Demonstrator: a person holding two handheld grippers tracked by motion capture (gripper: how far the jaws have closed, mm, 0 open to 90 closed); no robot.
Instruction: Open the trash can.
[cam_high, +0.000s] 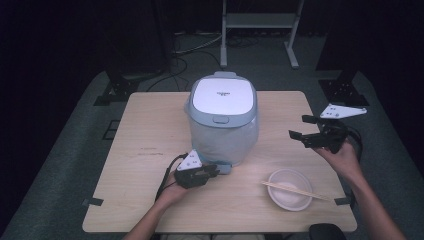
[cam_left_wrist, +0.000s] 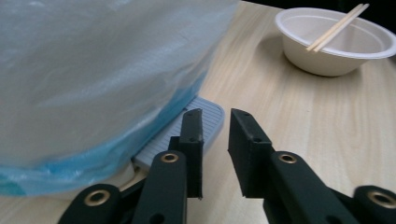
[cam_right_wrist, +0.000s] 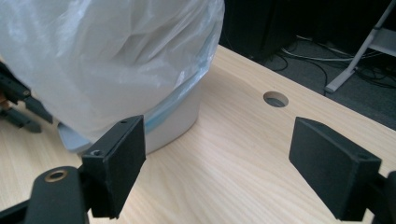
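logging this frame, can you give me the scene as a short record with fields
bin: white-lidded grey pedal bin lined with a clear plastic bag, mid-table
pedal: grey ribbed foot pedal at the bin's base
left gripper: left gripper at the pedal, jaws nearly closed, nothing between them
right gripper: right gripper open, off the bin's right side
bowl: white paper bowl with wooden chopsticks across it

Bare table (cam_high: 150, 150) left of the bin (cam_high: 222, 120); bowl (cam_high: 289, 189) with chopsticks (cam_high: 295, 190) front right.
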